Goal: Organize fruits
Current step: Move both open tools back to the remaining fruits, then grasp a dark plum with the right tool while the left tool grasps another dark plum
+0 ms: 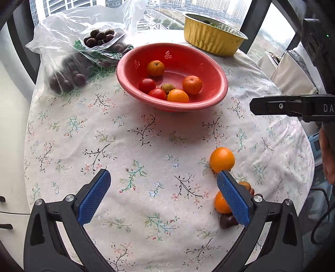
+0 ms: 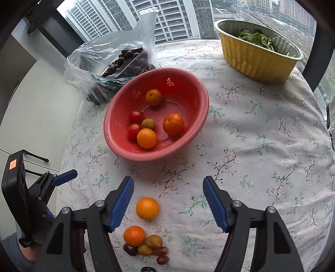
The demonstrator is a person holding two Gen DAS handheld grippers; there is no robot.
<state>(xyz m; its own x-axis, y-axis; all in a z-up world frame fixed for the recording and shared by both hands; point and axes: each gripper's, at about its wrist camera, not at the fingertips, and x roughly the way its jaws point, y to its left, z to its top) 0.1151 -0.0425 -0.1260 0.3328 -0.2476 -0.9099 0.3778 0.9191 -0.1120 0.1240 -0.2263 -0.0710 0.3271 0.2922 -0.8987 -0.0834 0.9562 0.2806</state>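
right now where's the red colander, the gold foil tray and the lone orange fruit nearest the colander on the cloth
red colander (image 2: 188, 83), right wrist view, bare inner wall at the far side
gold foil tray (image 2: 257, 62), right wrist view, ribbed outer wall
lone orange fruit (image 2: 147, 208), right wrist view, middle of its skin

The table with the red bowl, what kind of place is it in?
Probably a flat high up in a city: a round table under a floral tablecloth stands by a big window facing tower blocks, with a red colander bowl of fruit on it.
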